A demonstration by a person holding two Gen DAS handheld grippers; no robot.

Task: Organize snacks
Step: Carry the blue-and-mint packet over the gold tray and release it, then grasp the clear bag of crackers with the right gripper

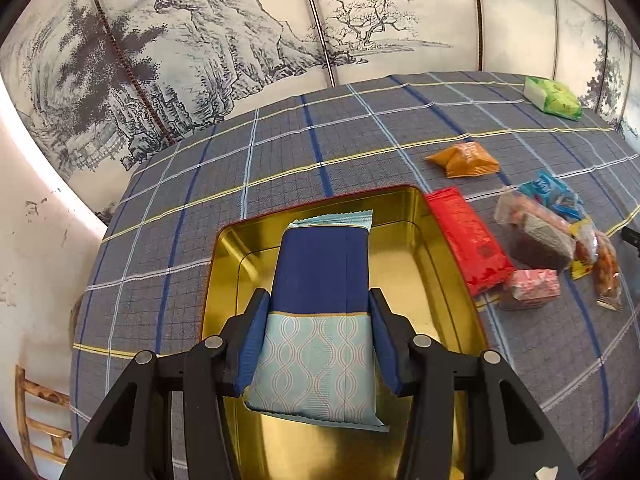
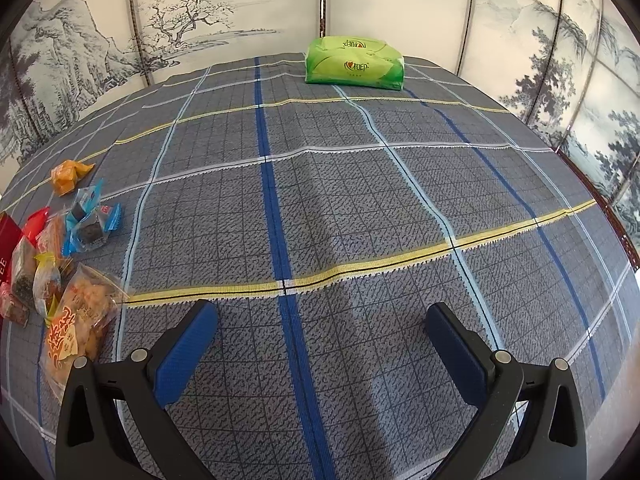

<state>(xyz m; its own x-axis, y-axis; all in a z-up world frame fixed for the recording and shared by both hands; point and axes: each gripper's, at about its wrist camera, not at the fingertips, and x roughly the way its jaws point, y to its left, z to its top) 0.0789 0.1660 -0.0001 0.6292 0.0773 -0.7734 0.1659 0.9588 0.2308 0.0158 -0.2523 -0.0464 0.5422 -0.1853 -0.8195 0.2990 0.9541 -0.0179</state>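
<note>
- The left claw (image 1: 318, 300) grips a blue and pale-teal snack packet (image 1: 320, 280) across its width, both pads pressed against its sides, and holds it over the open gold tin (image 1: 436, 248) on the desk (image 1: 280, 148).
- The packet hangs above the tin's bare gold floor, its far crimped end pointing toward the tin's back wall; whether it already touches the bottom I cannot tell.
- So the step in hand looks like placing this packet into the tin, the first one in by the look of it, since no other snack shows inside.
- Just right of the tin lies a red packet (image 1: 468, 240) against its outer wall; beyond that sit a pink packet (image 1: 534, 284), a clear bag with dark contents (image 1: 536, 232), a blue wrapper (image 1: 552, 192) and an orange packet (image 1: 464, 160).
- Far from the tin, at the back of the desk, rests a green tissue pack (image 2: 354, 64).
- The right claw (image 2: 322, 344) stands wide open with nothing between its pads, hovering over bare checked cloth, right of the snack pile.
- Next, I judge, the packet wants lowering flat onto the tin floor, then the pads easing apart, with room left beside it for the others.
</note>
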